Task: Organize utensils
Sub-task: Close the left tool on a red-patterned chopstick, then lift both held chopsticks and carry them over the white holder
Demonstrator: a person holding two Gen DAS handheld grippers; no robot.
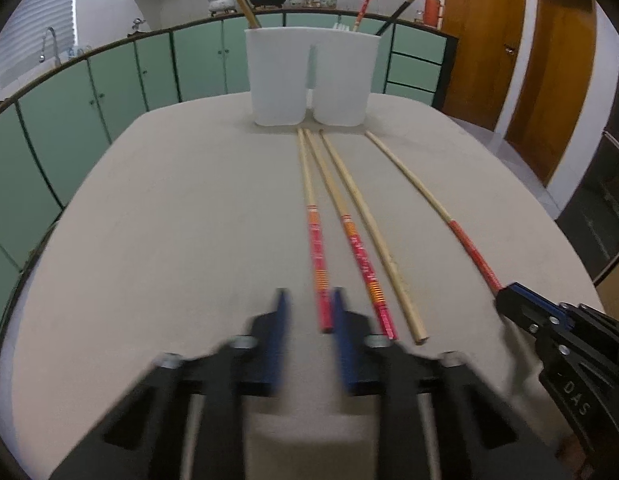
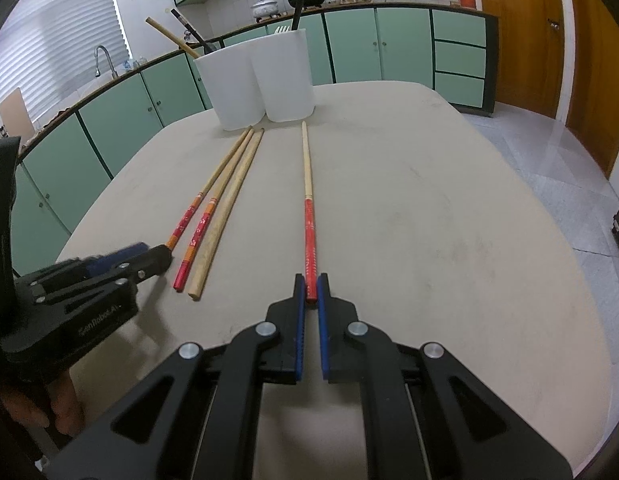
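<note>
The letters "DAS" are printed in pale type on the black body of the right hand-held gripper (image 1: 509, 300). On the black body of the left hand-held gripper (image 2: 159, 260), "GenRobot.AI" is printed, partly blurred. The markings on the chopsticks cannot be read.

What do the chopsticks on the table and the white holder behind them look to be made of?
Red-handled chopsticks: bamboo or wood by the look, with matte tan shafts and a red-and-orange printed coating on the grip ends.
Plain chopstick: the same pale bamboo or wood, bare along its whole length.
White holder: probably plastic, with smooth, uniform white walls and rounded, moulded corners.
</note>
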